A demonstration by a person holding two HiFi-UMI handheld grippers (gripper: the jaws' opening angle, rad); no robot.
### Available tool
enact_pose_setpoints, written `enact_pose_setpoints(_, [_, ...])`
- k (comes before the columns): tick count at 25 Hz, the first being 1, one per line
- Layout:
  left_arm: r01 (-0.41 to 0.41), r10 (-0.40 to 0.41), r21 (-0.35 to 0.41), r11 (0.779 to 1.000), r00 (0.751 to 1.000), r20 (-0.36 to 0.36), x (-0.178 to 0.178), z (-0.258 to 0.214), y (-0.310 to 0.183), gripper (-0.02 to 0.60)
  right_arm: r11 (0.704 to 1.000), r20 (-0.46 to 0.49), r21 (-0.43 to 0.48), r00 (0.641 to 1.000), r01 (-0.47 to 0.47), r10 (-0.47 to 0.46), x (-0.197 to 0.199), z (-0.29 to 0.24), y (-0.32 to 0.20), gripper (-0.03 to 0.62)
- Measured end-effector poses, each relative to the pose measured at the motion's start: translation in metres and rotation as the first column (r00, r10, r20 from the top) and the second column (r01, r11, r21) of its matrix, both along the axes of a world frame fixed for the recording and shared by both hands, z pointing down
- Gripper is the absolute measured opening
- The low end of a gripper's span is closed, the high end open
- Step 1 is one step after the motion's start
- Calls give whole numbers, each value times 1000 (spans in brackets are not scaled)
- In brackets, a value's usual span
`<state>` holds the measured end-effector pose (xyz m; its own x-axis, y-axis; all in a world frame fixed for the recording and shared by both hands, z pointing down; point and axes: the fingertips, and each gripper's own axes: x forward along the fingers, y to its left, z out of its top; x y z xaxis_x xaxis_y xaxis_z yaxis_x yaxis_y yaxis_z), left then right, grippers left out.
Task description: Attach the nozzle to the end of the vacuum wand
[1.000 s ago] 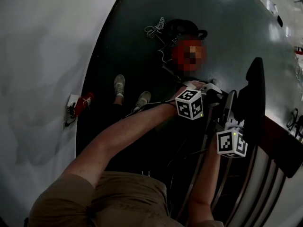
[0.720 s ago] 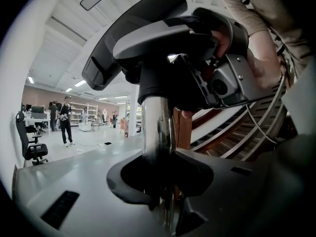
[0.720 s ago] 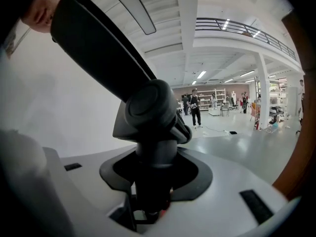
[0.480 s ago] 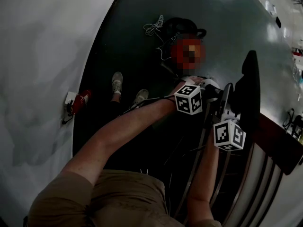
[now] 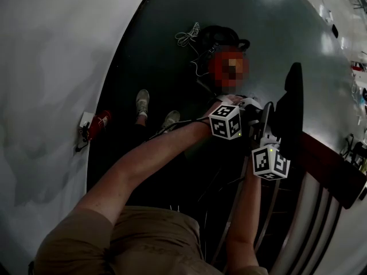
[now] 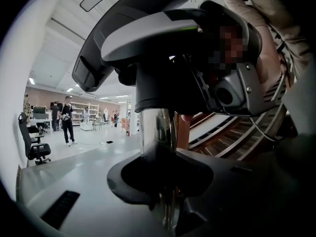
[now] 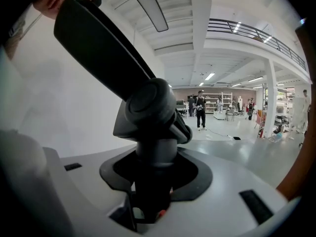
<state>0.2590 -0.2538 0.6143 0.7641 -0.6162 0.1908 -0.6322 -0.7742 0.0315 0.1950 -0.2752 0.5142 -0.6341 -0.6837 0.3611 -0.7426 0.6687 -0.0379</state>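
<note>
**Two hand-held grippers brought together above a dark floor (image 5: 172,44).**

- **Left gripper (image 6: 165,181)** — the jaws are fully closed on the chrome vacuum wand (image 6: 155,132). The wand stands upright between them and runs up into a dark collar (image 6: 168,90).
- **Right gripper (image 7: 148,201)** — the jaws are about half closed and clamp the round black neck (image 7: 150,174) of the nozzle (image 7: 106,53). The nozzle's flat head slants up and to the left above the jaws.

In the head view the left marker cube (image 5: 226,122) and the right marker cube (image 5: 269,162) sit just beside each other. The nozzle's head rises beyond the right one. Whether the neck is seated on the wand's end cannot be told.
</note>
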Motion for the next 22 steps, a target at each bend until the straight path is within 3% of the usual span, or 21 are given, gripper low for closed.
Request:
enact_pose_setpoints(3, [23, -23, -7, 1000, 1000, 14, -9, 4, 0, 115, 1000, -1, 0, 1000, 7, -7, -10, 3, 2, 166])
enact_pose_setpoints(6, [60, -61, -52, 997, 998, -18, -26, 12, 7, 117, 999, -2, 5, 999, 41, -41, -28, 6, 10, 166])
enact_pose_setpoints(12, [198, -205, -125, 972, 978, -46, -113, 28, 56, 149, 983, 16, 11, 983, 182, -182, -107, 11, 44, 166])
enact_pose_setpoints(18, [361, -371, -207, 909, 929, -11, -229, 57, 118, 149, 936, -21, 5, 936, 353, -353, -218, 38, 89, 166])
enact_pose_setpoints(22, [460, -468, -263, 848, 883, 34, -302, 86, 166, 149, 892, -50, -8, 890, 453, -452, -290, 71, 122, 167])
